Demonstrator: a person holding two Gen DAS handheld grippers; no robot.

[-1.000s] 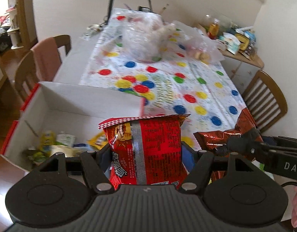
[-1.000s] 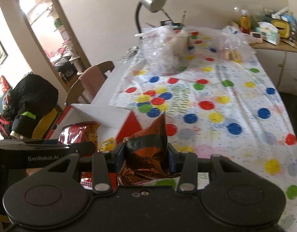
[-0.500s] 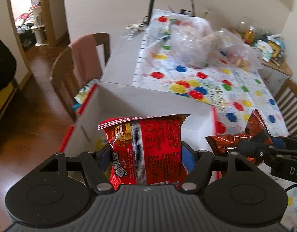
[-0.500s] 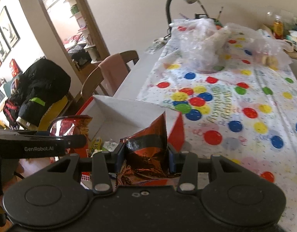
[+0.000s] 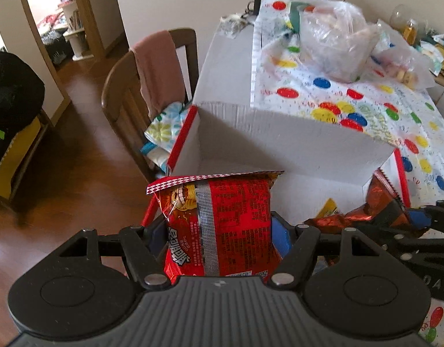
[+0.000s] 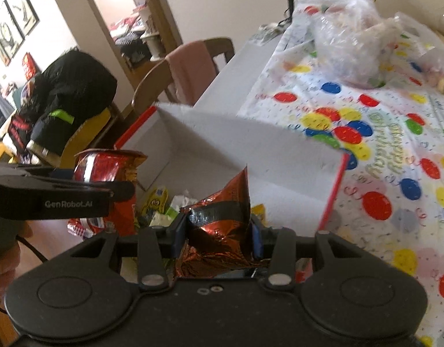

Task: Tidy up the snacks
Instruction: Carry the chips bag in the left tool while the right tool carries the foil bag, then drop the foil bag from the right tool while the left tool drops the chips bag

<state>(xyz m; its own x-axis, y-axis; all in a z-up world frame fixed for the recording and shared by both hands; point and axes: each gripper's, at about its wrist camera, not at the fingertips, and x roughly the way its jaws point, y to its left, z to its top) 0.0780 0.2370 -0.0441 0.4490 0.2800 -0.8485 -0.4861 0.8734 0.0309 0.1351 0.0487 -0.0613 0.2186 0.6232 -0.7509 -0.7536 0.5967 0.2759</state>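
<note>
Landmark: white box (image 5: 294,144) w/ red edges, open top, at near-left corner of table.

1. Left gripper (image 5: 219,231): jaws clamped on red snack bag (image 5: 222,219). Bag upright, crimped checkered top edge up, silver seam strip facing cam. Held over box's near-left rim; box's red left edge visible just behind bag. In right wrist view same bag (image 6: 106,179) sits left of box interior, pinched by the left gripper (image 6: 86,190).

2. Right gripper (image 6: 217,231): jaws clamped on copper-brown foil bag (image 6: 222,217), crumpled, one corner pointing up, dark band across it. Held above box's near side, over the interior. In left wrist view it (image 5: 378,205) shows near box's right wall, just right of red snack bag; bags apart, not touching.

3. Box contents: small yellow packet (image 6: 156,199) w/ cartoon face, pale green/white wrappers (image 6: 175,205) on box floor, between the two held bags. Another yellow packet (image 5: 329,208) by right gripper.

4. Polka-dot tablecloth (image 6: 381,144): beyond and right of box.

5. Clear plastic bags (image 5: 334,43), filled: far side of table, well beyond box.

6. Wooden chair (image 5: 129,92) w/ pink cloth (image 5: 158,66) over backrest: left of box, beside table.

7. Black jacket (image 6: 74,92) on yellow seat: far left of box.

8. Person's hand (image 6: 5,263): partly seen at left edge, behind left gripper.
</note>
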